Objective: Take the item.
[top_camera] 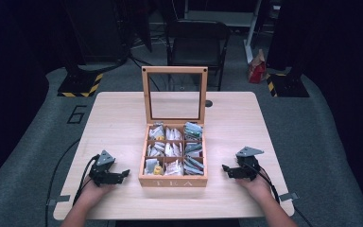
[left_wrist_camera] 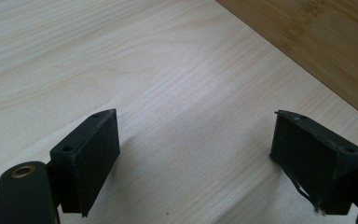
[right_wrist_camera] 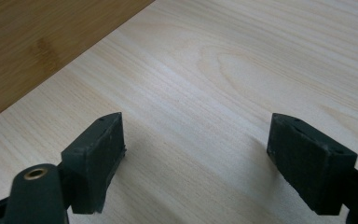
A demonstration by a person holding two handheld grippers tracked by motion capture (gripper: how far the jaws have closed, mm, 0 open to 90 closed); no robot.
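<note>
Both grippers, left gripper point(top_camera: 123, 173) and right gripper point(top_camera: 226, 169), have fingers spread wide and empty over bare pale-grained desk point(top_camera: 113, 118), square bamboo tea box point(top_camera: 172, 181) between them, lid upright.

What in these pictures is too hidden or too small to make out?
- Tea packets in the tea box, high view: labels too small to read.
- Tea box in the left gripper view: one bare wall, cut off by the edge.
- Chair behind the table, high view: too dark for detail.

Looks like a lab/studio: black curtains point(top_camera: 9, 56), hazard-taped stand bases point(top_camera: 81, 85), floor cables, lone table point(top_camera: 118, 118).
</note>
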